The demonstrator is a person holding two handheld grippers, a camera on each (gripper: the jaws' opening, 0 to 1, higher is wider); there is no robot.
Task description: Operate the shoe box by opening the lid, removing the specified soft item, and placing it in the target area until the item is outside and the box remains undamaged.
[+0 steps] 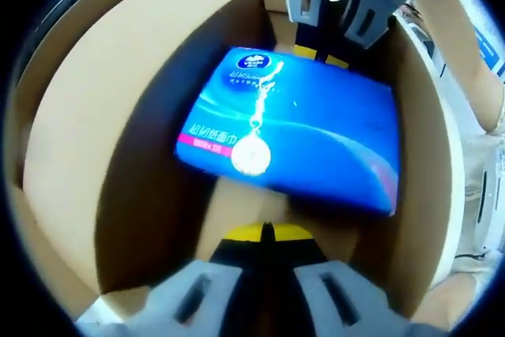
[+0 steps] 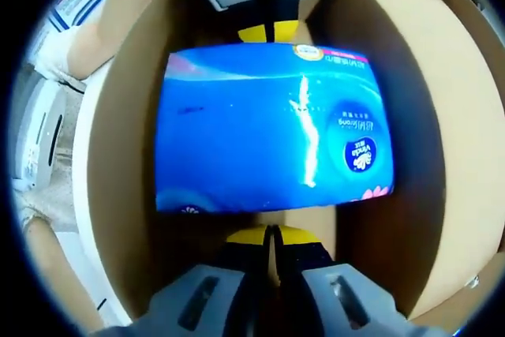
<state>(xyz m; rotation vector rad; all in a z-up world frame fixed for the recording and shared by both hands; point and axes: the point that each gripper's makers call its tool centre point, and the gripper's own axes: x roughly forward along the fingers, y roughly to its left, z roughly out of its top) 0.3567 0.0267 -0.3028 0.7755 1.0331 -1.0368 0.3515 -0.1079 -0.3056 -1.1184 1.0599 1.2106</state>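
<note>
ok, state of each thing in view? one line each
shoe box: lid off, interior exposed.
tissue pack: inside the box, gripped at both ends, tilted.
left hand-held gripper: shut on the tissue pack's near edge.
right hand-held gripper: shut on the tissue pack's opposite edge.

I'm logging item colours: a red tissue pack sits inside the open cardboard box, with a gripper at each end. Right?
Not quite: the tissue pack is blue, not red, as the right gripper view shows. The rest stands: it sits inside the open cardboard box, with the right gripper at one end and the left gripper at the other.
</note>
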